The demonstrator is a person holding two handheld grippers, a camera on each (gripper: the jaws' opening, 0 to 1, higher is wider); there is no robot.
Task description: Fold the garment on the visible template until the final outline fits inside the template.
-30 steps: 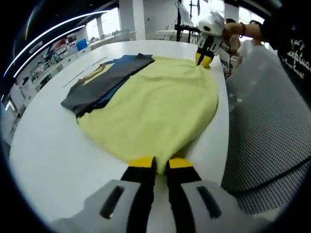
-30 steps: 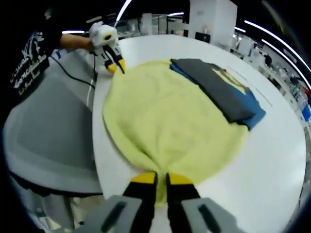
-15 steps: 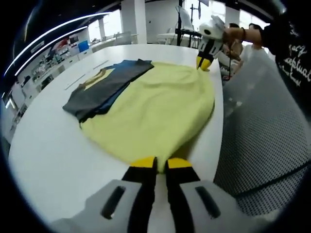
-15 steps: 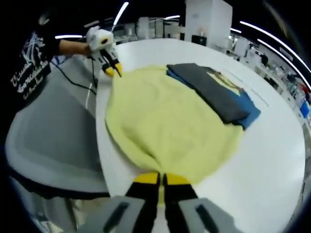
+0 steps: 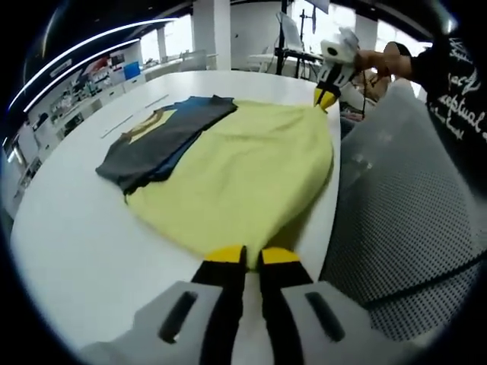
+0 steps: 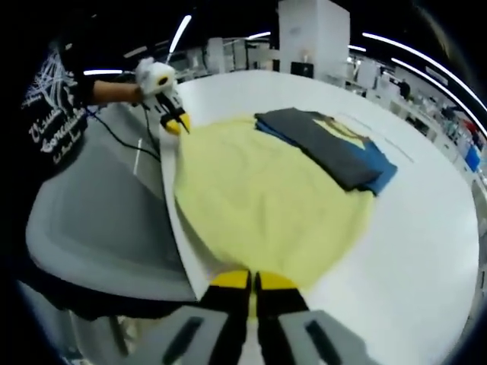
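A pale yellow garment (image 5: pixel 243 171) lies spread flat on the white table (image 5: pixel 68 228). At the bottom of the left gripper view, my left gripper (image 5: pixel 243 257) is shut on its near edge. My right gripper (image 5: pixel 327 97) pinches the far corner, held by a hand. In the right gripper view the same yellow garment (image 6: pixel 266 205) runs from my right gripper (image 6: pixel 245 280), shut on its edge, to the left gripper (image 6: pixel 175 125) at the other corner. The held edge of the garment lies along the table's edge.
A folded stack of dark grey and blue clothes (image 5: pixel 160 137) (image 6: pixel 335 152) rests on the garment's far side. A grey mesh chair (image 5: pixel 403 220) (image 6: pixel 99 220) stands against the table edge beside the person. Bare table (image 6: pixel 426 243) lies beyond the stack.
Both grippers have drawn the yellow garment toward the chair side, so its held edge now reaches the table's edge. The folded stack kept its place on it.
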